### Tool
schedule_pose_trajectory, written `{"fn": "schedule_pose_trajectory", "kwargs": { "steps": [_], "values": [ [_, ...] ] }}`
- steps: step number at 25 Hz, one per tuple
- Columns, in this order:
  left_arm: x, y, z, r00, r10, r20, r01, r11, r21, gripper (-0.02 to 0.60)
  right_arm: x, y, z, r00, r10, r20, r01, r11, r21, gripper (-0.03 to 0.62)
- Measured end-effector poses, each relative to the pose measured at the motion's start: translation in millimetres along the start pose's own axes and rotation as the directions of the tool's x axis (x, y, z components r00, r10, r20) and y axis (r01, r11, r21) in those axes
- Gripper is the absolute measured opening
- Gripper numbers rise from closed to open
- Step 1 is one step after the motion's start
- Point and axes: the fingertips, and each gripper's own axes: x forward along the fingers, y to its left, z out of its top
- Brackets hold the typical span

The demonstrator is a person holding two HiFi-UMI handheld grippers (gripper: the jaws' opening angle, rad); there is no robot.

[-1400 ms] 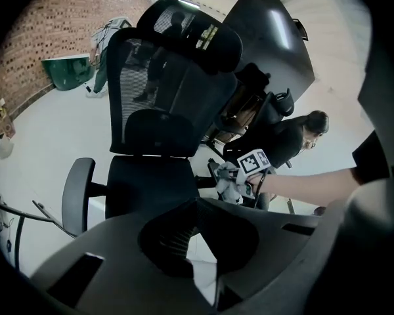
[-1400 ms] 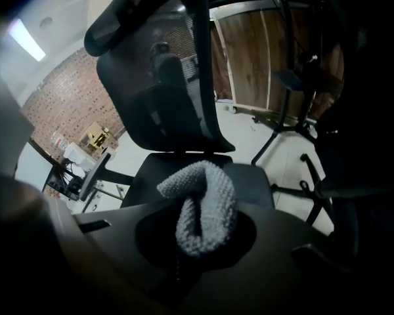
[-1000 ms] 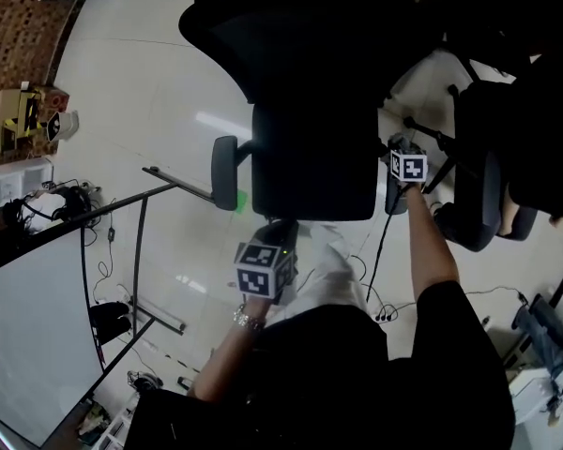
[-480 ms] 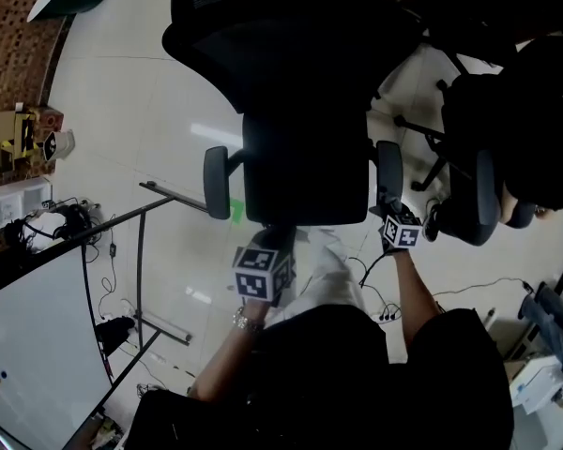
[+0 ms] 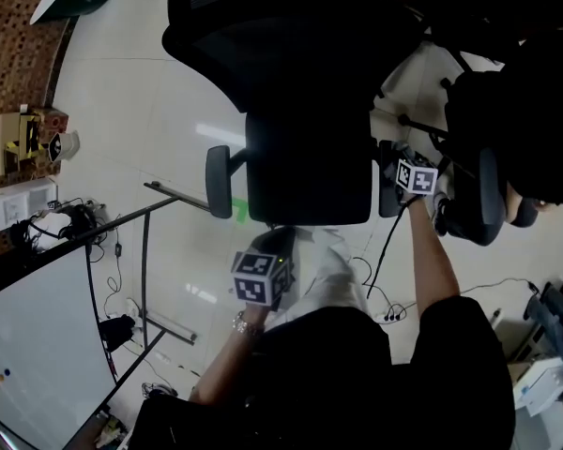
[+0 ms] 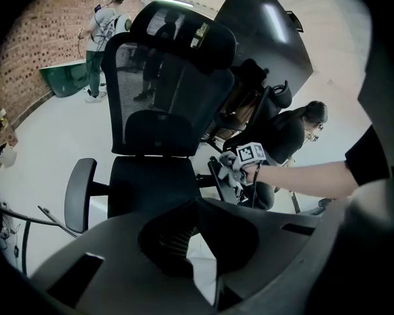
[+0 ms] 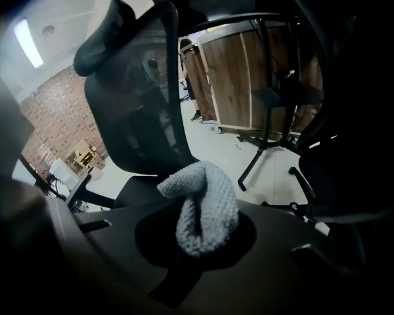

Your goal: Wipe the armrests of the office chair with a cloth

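Cloth [image 7: 200,205] clamped in right gripper [image 7: 198,238], mid-wipe on right armrest [image 5: 387,195] — left gripper [image 6: 197,254] closed, empty. Left armrest [image 5: 219,169] likely next.

The left gripper [image 6: 196,205], jaws together and empty, faces the office chair [image 6: 151,182]; the right gripper [image 6: 236,171] presses a cloth [image 6: 228,163] on its right-edge armrest [image 6: 217,180].

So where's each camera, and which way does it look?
Head view: on the person's head, looking down at the black mesh office chair; both forearms, left tool, right tool show.
Left gripper view: on the left tool, facing the chair's front; the right forearm shows.
Right gripper view: on the right tool, facing the backrest past its grey knitted cloth.
Shared: head and left gripper views both show the right tool at the black armrest.
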Motion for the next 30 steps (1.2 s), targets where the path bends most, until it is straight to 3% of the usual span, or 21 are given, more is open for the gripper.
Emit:
{"fn": "schedule_pose_trajectory", "kwargs": {
  "steps": [2, 4, 7, 12, 17, 20, 23, 26, 28, 30],
  "values": [
    [-3, 1, -4, 1.0, 0.007, -0.004, -0.007, 1.0, -0.001, -0.005, 25, 0, 23, 0.999, 0.011, -0.041, -0.012, 1.0, -0.013, 0.02],
    [-6, 3, -8, 1.0, 0.014, -0.01, -0.014, 1.0, -0.002, -0.005, 46, 8, 21, 0.991, 0.02, -0.13, -0.032, 0.995, -0.093, 0.02],
    [-12, 4, -12, 1.0, 0.02, -0.01, -0.02, 1.0, -0.009, -0.005, 54, -2, 1, 0.98, -0.05, -0.192, 0.012, 0.981, -0.195, 0.021],
    [-17, 6, -12, 1.0, 0.017, 0.001, -0.017, 1.0, -0.016, -0.005, 22, -24, -13, 0.993, -0.116, -0.033, 0.115, 0.993, -0.014, 0.023],
    [-16, 5, -15, 1.0, 0.008, 0.006, -0.008, 1.0, -0.009, -0.005, -11, -48, -57, 0.986, -0.165, 0.019, 0.161, 0.979, 0.124, 0.025],
    [-16, 7, -19, 1.0, 0.006, 0.002, -0.006, 1.0, -0.011, -0.005, -34, -58, -98, 0.973, -0.232, -0.014, 0.228, 0.944, 0.239, 0.023],
    [-17, 6, -20, 1.0, -0.002, 0.001, 0.002, 1.0, -0.012, -0.005, -60, -58, -156, 0.95, -0.299, -0.088, 0.309, 0.871, 0.381, 0.021],
    [-16, 1, -14, 1.0, -0.015, 0.021, 0.015, 1.0, -0.01, -0.005, -86, -42, -213, 0.925, -0.335, -0.181, 0.381, 0.816, 0.435, 0.02],
    [-17, -1, -10, 0.999, -0.019, 0.028, 0.019, 1.0, -0.011, -0.005, -98, -24, -239, 0.914, -0.326, -0.241, 0.402, 0.808, 0.432, 0.02],
    [-18, -2, -9, 0.999, -0.017, 0.032, 0.018, 1.0, -0.013, -0.005, -100, 3, -257, 0.92, -0.253, -0.301, 0.367, 0.827, 0.426, 0.02]
  ]
}}
